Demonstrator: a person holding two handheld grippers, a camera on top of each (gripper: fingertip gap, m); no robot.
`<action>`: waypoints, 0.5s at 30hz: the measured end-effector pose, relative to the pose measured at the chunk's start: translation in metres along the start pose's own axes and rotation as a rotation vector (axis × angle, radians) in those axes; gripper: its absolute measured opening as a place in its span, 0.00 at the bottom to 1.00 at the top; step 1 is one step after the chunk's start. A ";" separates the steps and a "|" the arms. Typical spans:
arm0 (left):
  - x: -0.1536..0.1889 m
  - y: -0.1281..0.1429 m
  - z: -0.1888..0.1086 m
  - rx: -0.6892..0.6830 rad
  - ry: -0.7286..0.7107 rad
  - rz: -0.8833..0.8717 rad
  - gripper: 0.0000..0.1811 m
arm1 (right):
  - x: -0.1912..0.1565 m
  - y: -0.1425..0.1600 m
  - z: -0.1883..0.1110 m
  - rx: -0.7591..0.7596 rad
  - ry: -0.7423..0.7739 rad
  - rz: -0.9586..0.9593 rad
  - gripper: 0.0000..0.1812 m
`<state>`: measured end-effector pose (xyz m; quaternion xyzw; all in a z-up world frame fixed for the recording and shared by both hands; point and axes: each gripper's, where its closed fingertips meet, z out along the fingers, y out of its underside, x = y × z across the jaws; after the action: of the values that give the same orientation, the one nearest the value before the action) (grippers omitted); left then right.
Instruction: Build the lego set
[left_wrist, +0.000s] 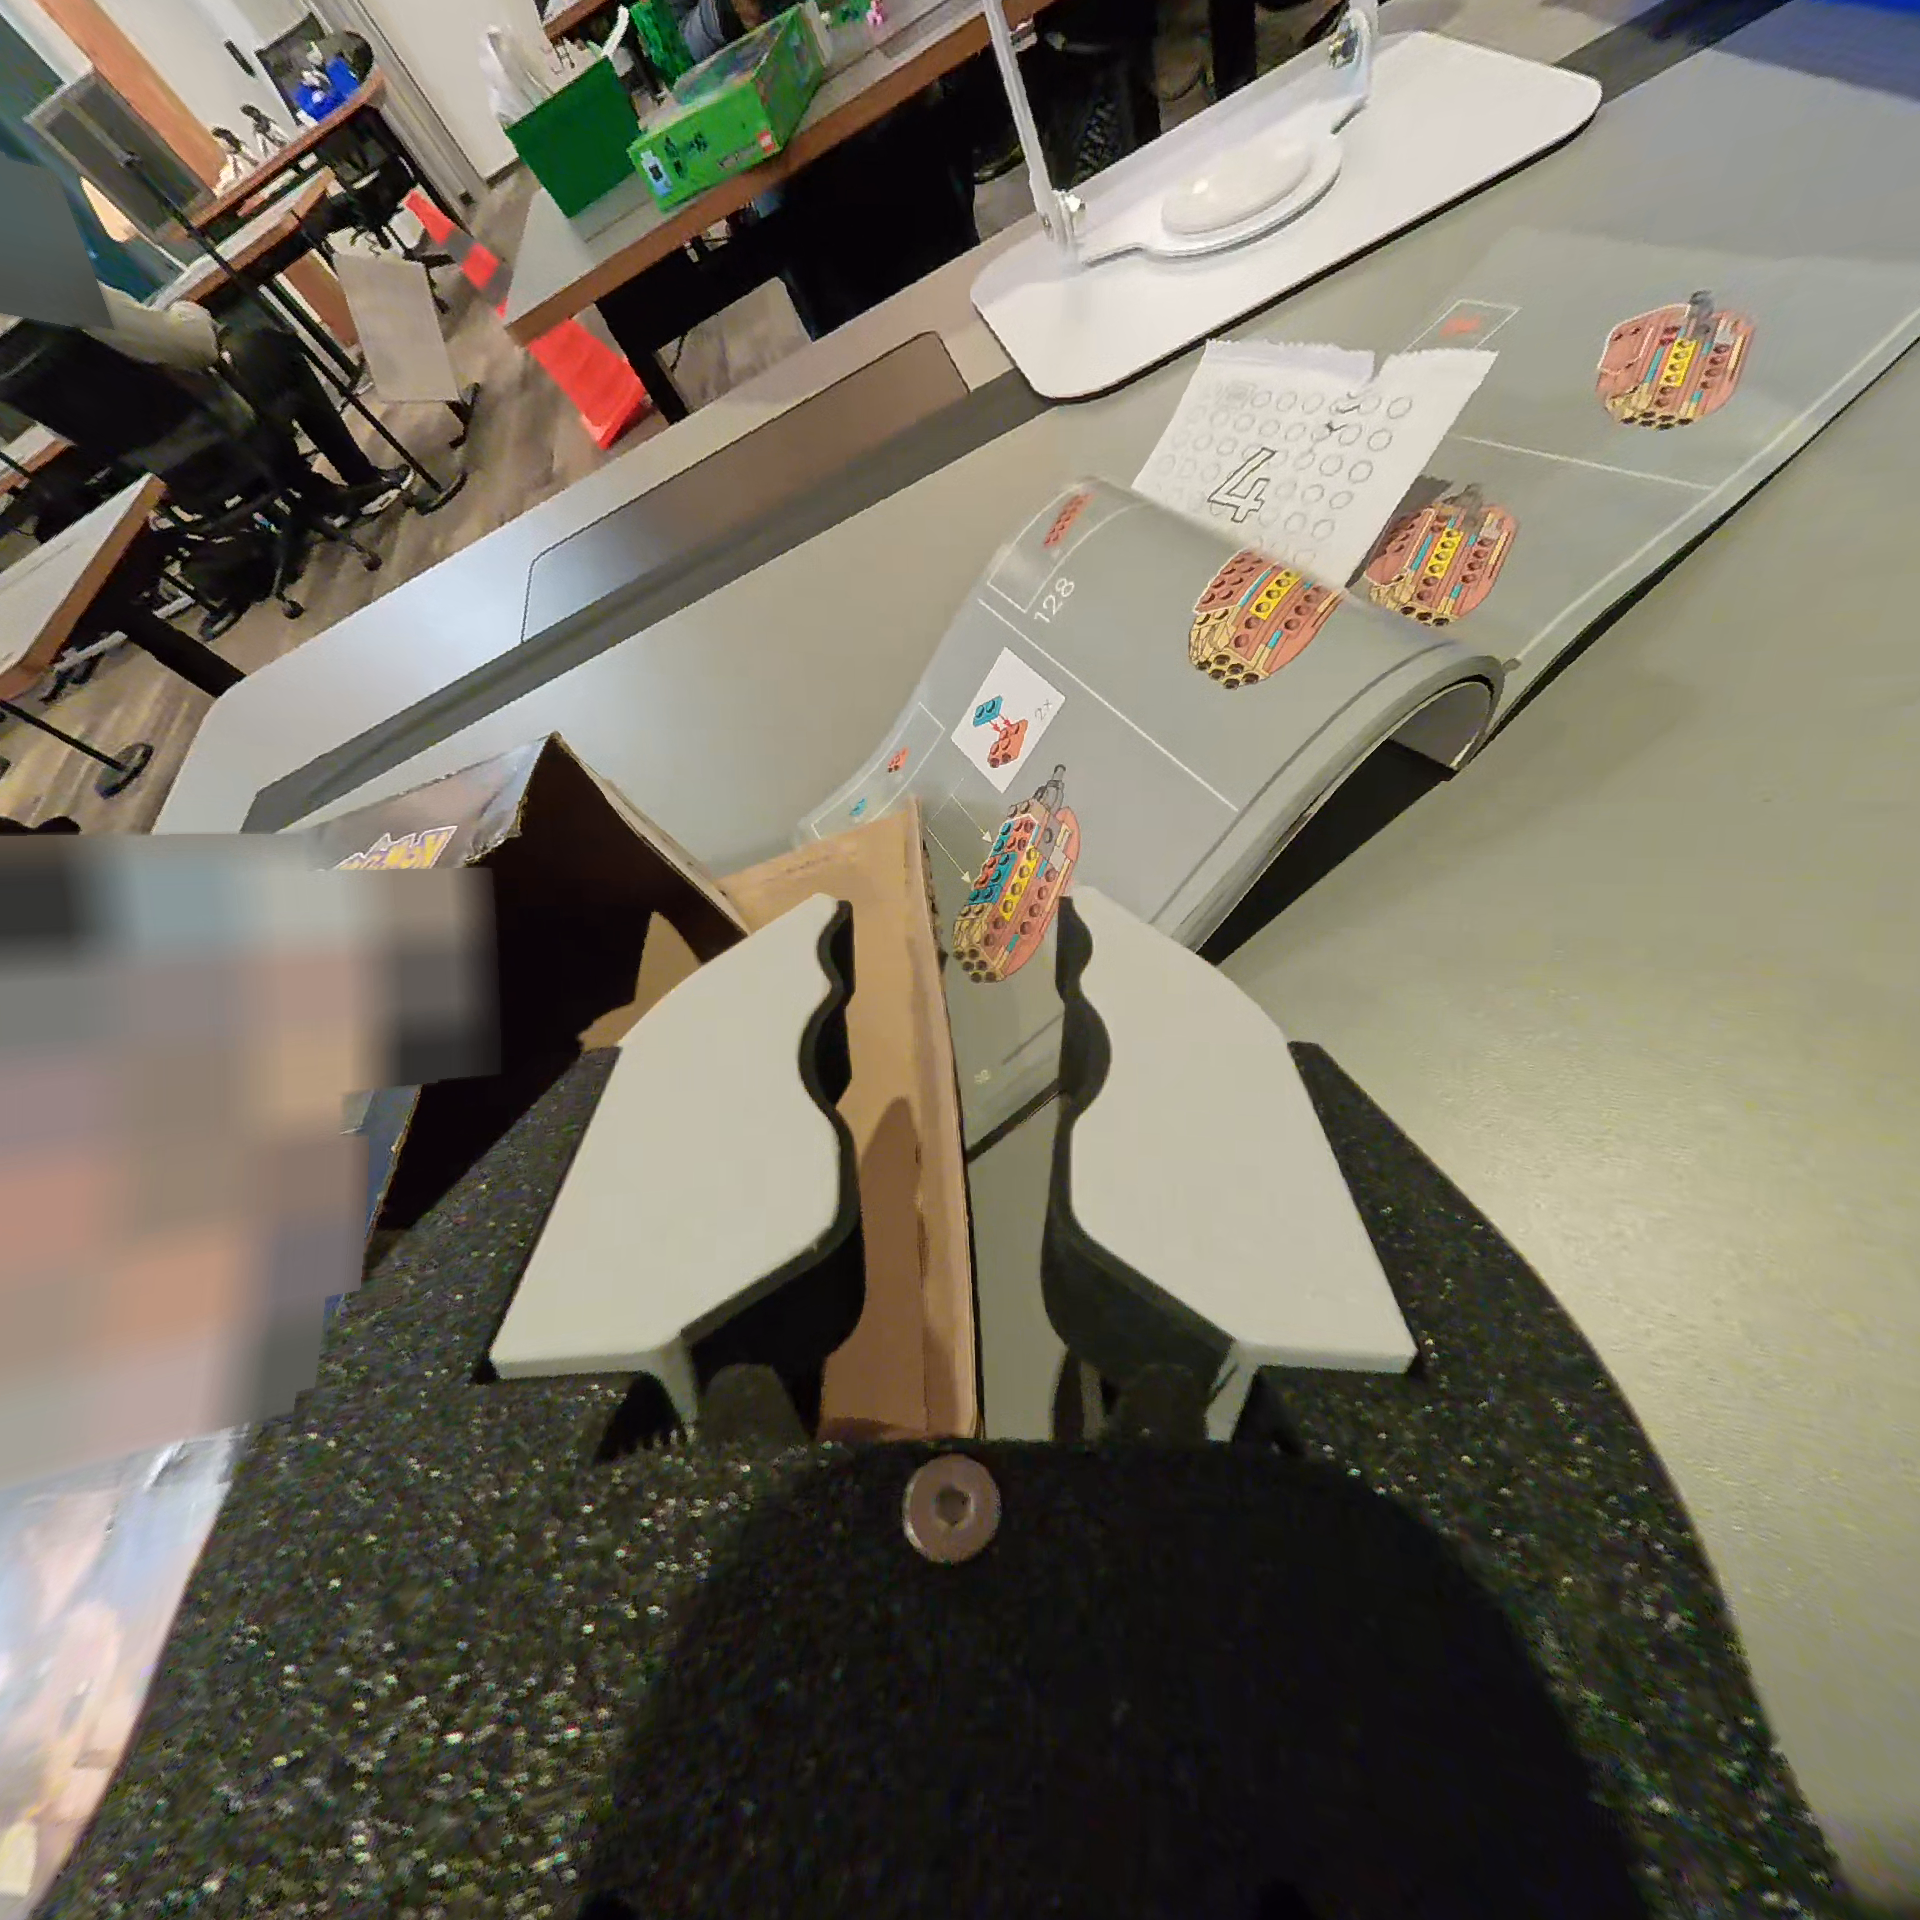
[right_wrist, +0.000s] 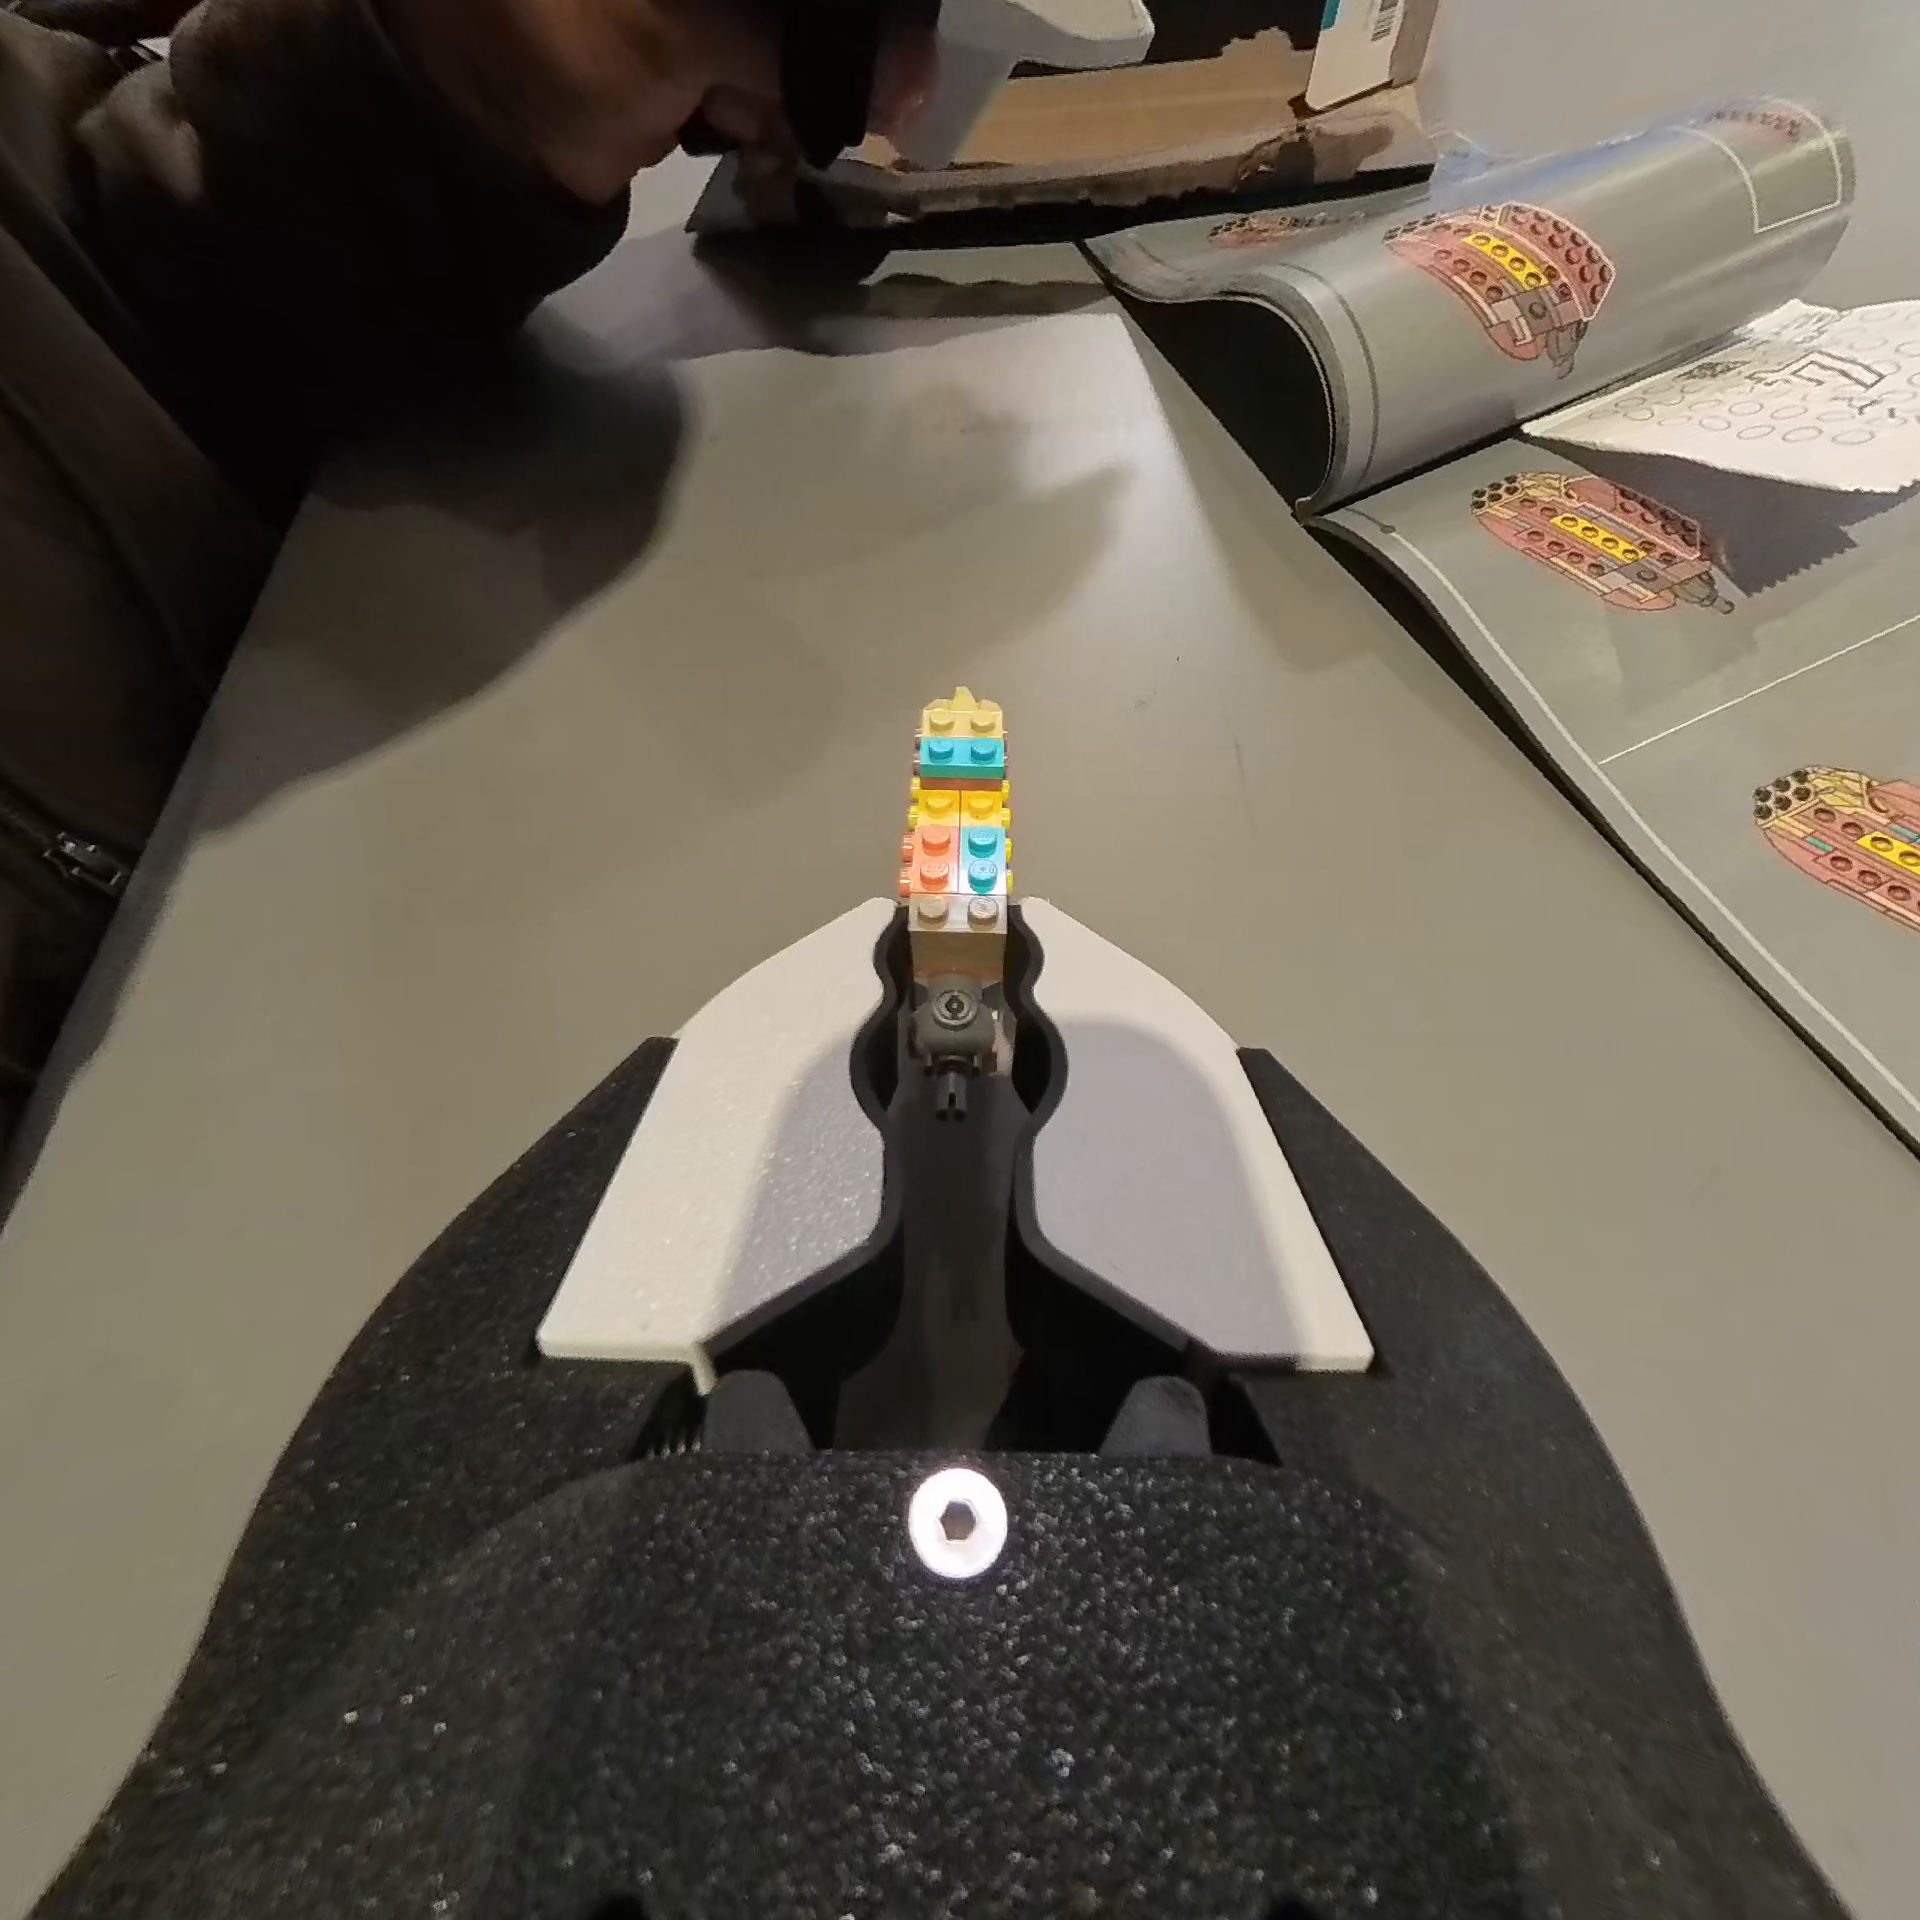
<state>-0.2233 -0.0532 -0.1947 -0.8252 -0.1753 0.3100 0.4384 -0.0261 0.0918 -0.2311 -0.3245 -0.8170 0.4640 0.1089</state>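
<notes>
Right gripper (right_wrist: 958, 914) is clamping the narrow multicoloured lego brick assembly (right_wrist: 961, 821) at its tan base, holding it over the grey desk (right_wrist: 727, 727), studs up, well away from the edges. Left gripper (left_wrist: 951, 935) is hovering with fingers apart, gripping nothing, above the torn brown cardboard box (left_wrist: 894, 1091); contents of the box cannot be made out. The open grey instruction booklet (left_wrist: 1351, 582) is lying beside the box, a white numbered paper bag (left_wrist: 1299, 447) resting on its pages.
</notes>
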 end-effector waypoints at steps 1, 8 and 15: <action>0.000 0.000 0.000 0.002 0.002 0.001 0.21 | 0.000 0.000 0.000 -0.001 0.001 0.001 0.10; 0.005 -0.003 -0.001 0.021 0.031 -0.013 0.21 | 0.000 0.001 0.002 -0.012 0.005 0.000 0.10; 0.006 -0.004 -0.002 0.036 0.043 -0.018 0.21 | 0.001 0.001 0.002 -0.011 0.004 0.004 0.10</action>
<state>-0.2180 -0.0485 -0.1923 -0.8221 -0.1677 0.2915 0.4594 -0.0271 0.0913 -0.2330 -0.3275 -0.8188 0.4590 0.1077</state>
